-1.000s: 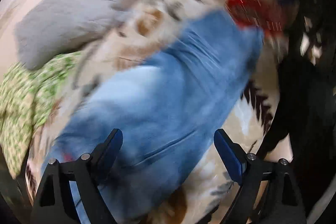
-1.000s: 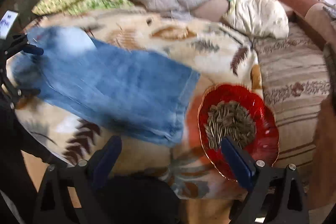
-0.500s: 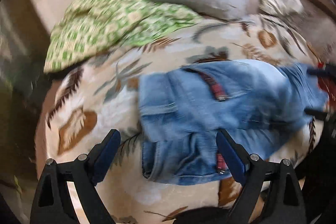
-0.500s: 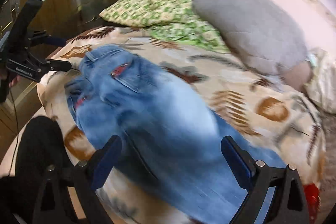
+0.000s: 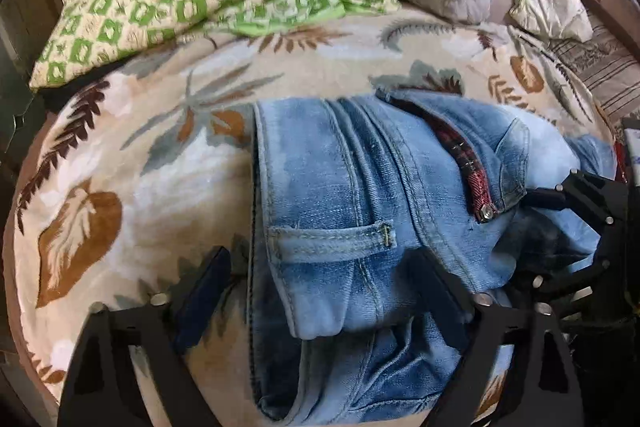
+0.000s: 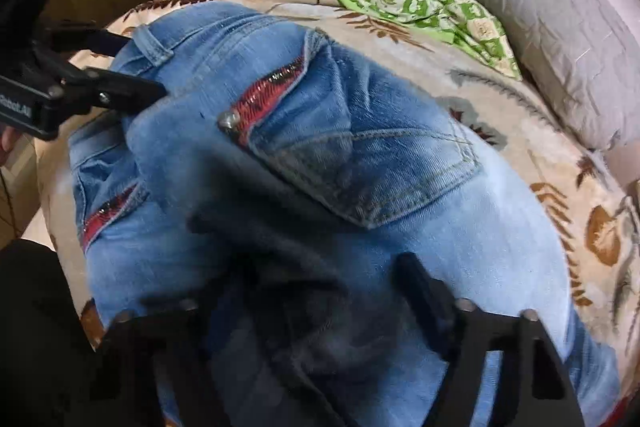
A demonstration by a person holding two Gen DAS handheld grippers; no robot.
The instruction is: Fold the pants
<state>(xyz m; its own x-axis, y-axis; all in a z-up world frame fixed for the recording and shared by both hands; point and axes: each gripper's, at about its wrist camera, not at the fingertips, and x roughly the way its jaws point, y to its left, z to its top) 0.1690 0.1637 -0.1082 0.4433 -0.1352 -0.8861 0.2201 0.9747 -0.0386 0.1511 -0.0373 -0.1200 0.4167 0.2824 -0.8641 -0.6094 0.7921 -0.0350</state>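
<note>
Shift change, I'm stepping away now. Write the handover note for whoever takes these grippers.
Left gripper: closing over the jeans' waistband by the belt loop; denim between the fingers, not yet pinched.
Right gripper: closing over the seat below the back pocket; not yet pinched.
Jeans lie bunched on the leaf-print blanket.
Done: no neat fold visible.
Left: grip, straighten, fold.

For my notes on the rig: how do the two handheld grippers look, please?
Both are black plastic frames with silver screws. The left gripper has dark blue finger pads. The right gripper looks alike, though blurred. The left one's body carries a white-lettered label.
</note>
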